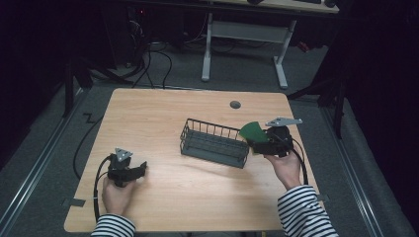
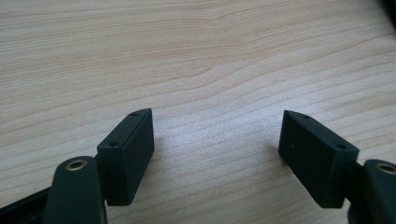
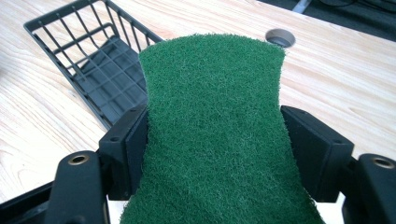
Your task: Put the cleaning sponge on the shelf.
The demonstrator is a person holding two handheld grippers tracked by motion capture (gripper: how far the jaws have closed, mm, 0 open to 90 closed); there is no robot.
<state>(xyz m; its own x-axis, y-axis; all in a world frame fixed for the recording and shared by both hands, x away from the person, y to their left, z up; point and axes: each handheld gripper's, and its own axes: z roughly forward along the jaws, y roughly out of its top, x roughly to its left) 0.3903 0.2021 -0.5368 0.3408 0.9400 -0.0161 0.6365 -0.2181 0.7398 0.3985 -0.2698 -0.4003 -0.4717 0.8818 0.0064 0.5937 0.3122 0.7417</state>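
A green scouring pad [image 1: 253,131] [image 3: 215,135] is pinched between the jaws of my right gripper [image 1: 257,142] [image 3: 215,149], held just off the right end of a dark wire basket [image 1: 214,143] [image 3: 93,60]. The pad bows upward between the jaws. The basket stands in the middle of the wooden table [image 1: 163,113] and looks empty. My left gripper [image 1: 141,169] [image 2: 217,158] rests low at the table's front left, open, with bare wood between its jaws.
A round grey cable grommet [image 1: 235,104] [image 3: 280,38] sits in the tabletop behind the basket. A white-legged desk [image 1: 244,34] stands on the floor beyond the table. Cables trail off the table's left side.
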